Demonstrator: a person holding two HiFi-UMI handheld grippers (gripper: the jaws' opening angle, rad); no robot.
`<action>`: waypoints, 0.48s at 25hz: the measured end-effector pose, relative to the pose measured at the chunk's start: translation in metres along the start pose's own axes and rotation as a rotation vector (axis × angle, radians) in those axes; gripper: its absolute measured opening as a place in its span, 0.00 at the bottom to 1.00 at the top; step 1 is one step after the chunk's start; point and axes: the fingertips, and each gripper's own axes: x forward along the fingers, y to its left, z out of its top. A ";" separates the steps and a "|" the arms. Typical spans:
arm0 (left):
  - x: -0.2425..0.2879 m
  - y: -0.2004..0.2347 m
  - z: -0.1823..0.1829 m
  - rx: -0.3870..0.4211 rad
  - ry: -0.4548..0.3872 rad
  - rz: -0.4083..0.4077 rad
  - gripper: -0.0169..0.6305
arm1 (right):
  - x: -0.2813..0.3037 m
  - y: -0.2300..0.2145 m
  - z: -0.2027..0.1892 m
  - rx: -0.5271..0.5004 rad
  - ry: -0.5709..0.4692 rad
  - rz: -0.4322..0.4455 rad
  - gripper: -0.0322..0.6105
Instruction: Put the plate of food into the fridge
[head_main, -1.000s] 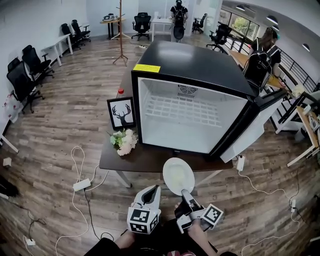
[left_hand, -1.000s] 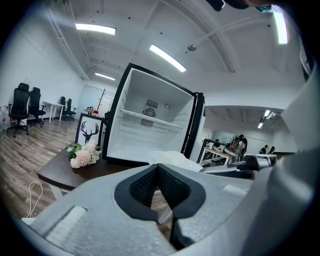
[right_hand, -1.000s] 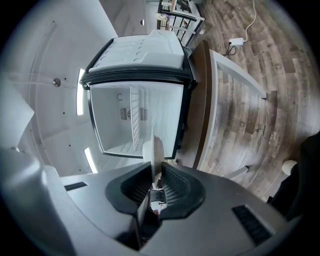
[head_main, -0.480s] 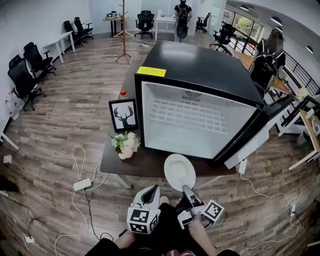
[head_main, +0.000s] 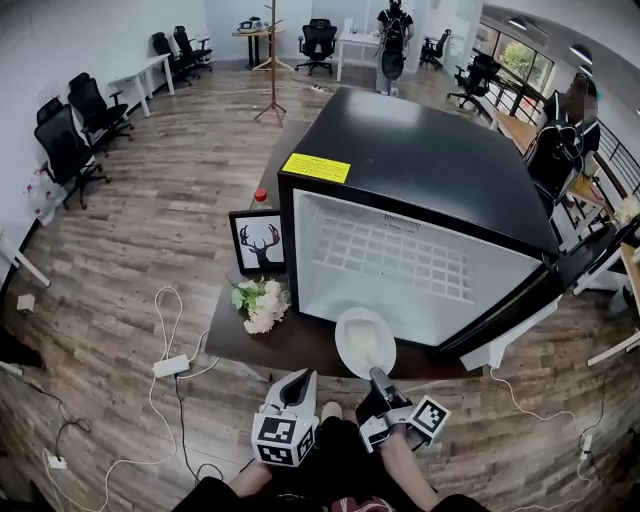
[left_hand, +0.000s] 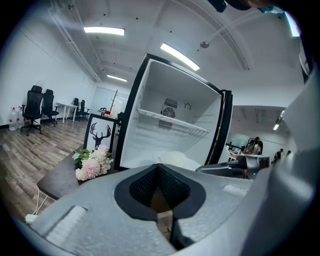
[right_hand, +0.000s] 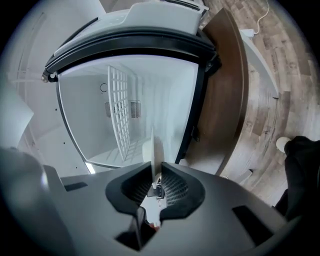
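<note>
A white plate (head_main: 365, 340) with pale food on it hangs level at the lower front edge of the black fridge (head_main: 420, 160). The fridge stands open, showing a white inside and a wire shelf (head_main: 395, 255). My right gripper (head_main: 377, 378) is shut on the plate's near rim. In the right gripper view the plate (right_hand: 152, 149) shows edge-on between the pads, pointing into the fridge (right_hand: 125, 100). My left gripper (head_main: 303, 378) hangs beside it to the left, shut and holding nothing. The left gripper view shows its jaws (left_hand: 159, 169) closed, with the plate (left_hand: 175, 159) ahead.
The fridge sits on a dark brown table (head_main: 235, 340). Its door (head_main: 520, 325) swings out to the right. A framed deer picture (head_main: 258, 240), a bunch of flowers (head_main: 260, 303) and a red-capped bottle (head_main: 262, 196) stand left of the fridge. Cables and a power strip (head_main: 170, 365) lie on the floor.
The fridge has come nearer in the head view. The plate in my right gripper has moved forward to the fridge's open front. The left gripper stays alongside.
</note>
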 end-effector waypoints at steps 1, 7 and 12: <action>0.005 0.000 0.002 0.001 -0.001 0.003 0.04 | 0.005 0.000 0.003 -0.004 0.008 0.000 0.14; 0.034 -0.001 0.009 0.001 0.003 0.017 0.04 | 0.035 -0.005 0.022 -0.004 0.050 -0.021 0.14; 0.052 0.003 0.015 -0.006 -0.005 0.043 0.04 | 0.056 -0.010 0.038 -0.009 0.084 -0.049 0.14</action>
